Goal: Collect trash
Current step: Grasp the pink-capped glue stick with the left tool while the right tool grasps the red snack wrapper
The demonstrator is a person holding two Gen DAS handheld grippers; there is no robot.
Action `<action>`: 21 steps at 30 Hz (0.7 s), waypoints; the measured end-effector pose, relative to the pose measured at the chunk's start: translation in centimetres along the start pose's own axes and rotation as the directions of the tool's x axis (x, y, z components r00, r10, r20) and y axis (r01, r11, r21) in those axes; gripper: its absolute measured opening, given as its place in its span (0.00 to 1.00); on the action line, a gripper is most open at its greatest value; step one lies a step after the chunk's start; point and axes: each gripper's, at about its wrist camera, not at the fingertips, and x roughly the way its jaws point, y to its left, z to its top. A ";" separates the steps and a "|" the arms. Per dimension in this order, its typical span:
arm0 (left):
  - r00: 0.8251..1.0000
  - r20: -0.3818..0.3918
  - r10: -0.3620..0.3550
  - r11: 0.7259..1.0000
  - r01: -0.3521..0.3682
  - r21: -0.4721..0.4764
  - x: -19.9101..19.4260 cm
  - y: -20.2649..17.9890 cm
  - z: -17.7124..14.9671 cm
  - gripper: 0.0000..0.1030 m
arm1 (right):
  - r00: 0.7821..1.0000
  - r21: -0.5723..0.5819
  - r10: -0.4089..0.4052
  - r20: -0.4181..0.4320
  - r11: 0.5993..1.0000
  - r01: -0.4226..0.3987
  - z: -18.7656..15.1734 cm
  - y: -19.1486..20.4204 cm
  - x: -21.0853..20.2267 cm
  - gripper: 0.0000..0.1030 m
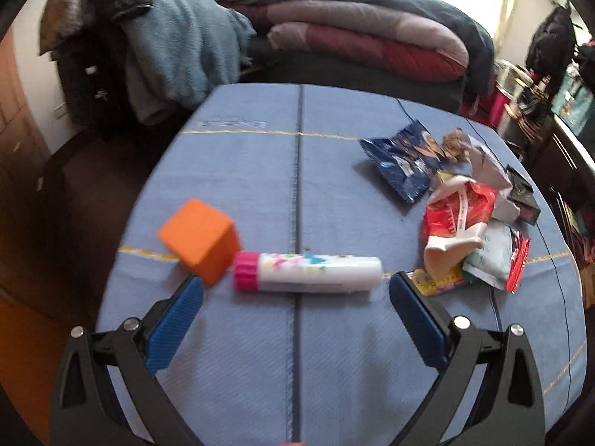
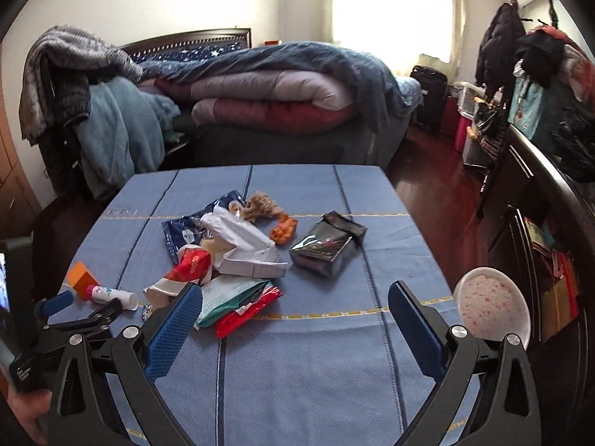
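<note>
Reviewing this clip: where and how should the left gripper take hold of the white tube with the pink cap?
Probably across the white barrel of the tube, near mid-length, coming from above. It lies flat and crosswise before the open left gripper, with the orange cube close against its pink cap, so the cap end is crowded.

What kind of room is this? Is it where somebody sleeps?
Most likely a bedroom. A bed piled with folded quilts stands behind the blue-clothed table, coats hang on the wall, and a curtained window glows at the back. Snack wrappers litter the table.
</note>
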 end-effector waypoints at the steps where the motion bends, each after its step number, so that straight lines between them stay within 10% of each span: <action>1: 1.000 -0.010 -0.007 1.000 0.007 0.002 0.5 -0.3 0.1 0.97 | 1.000 -0.005 0.003 -0.006 1.000 -0.003 0.1 0.0 0.3 0.97; 11: 0.999 -0.004 0.031 0.999 -0.031 0.007 2.5 -0.6 0.5 0.84 | 0.999 -0.005 0.010 -0.045 1.000 -0.011 0.3 0.2 2.5 0.97; 21: 0.983 0.068 -0.170 0.974 0.178 -0.143 0.0 3.4 -0.7 0.84 | 0.993 -0.042 0.094 -0.066 0.994 -0.097 0.4 2.8 3.8 0.97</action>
